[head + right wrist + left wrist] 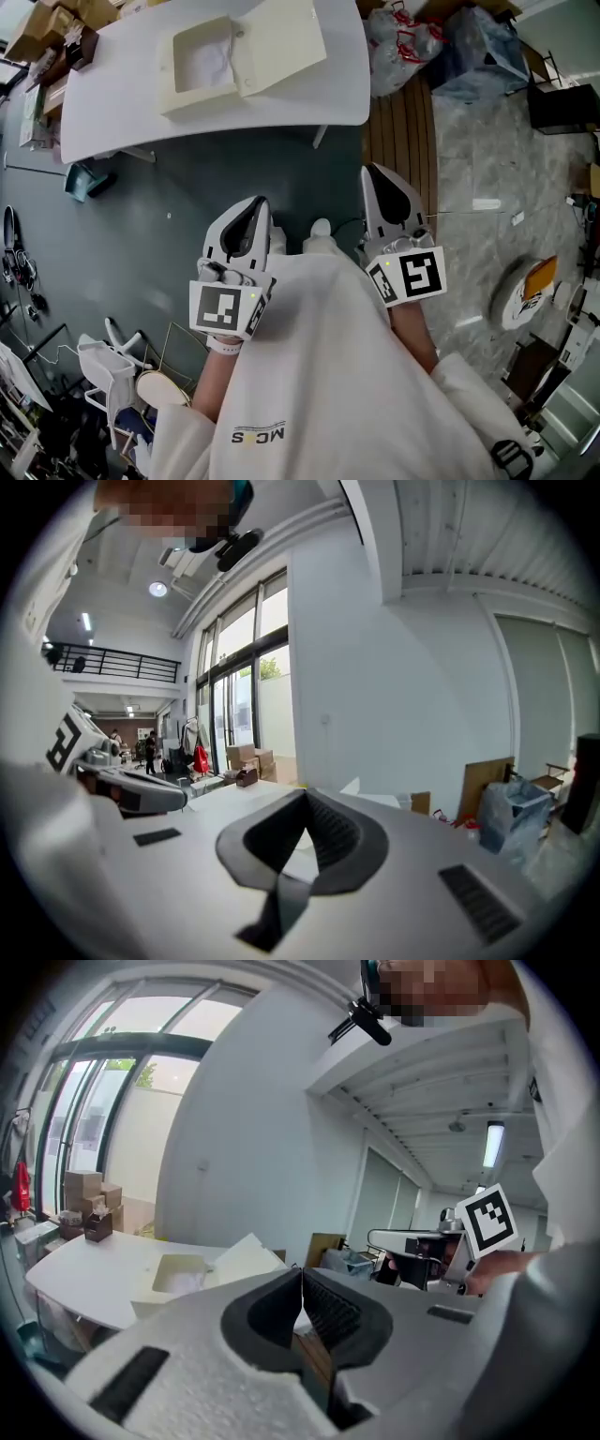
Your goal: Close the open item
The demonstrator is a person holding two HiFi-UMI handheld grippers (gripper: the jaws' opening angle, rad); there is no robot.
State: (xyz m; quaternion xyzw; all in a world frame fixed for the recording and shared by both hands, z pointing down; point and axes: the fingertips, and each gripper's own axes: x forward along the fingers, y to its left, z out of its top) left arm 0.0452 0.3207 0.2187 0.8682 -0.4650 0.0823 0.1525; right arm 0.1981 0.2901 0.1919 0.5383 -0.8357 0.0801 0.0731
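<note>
A cream cardboard box [202, 66] lies open on the white table [112, 103], its lid [281, 47] folded back to the right and white paper inside. The left gripper view shows the same box [178, 1279] far off on the table. My left gripper [255, 203] and right gripper [374, 172] are held close to my body, well short of the table. Both are shut with nothing between the jaws. In the gripper views the left gripper [301, 1272] and right gripper [305, 794] have their tips touching.
Cardboard boxes [52, 33] crowd the table's far left corner. Bags [441, 42] lie on the floor to the table's right. A white chair [103, 361] and clutter stand at the lower left. Grey floor [187, 206] separates me from the table.
</note>
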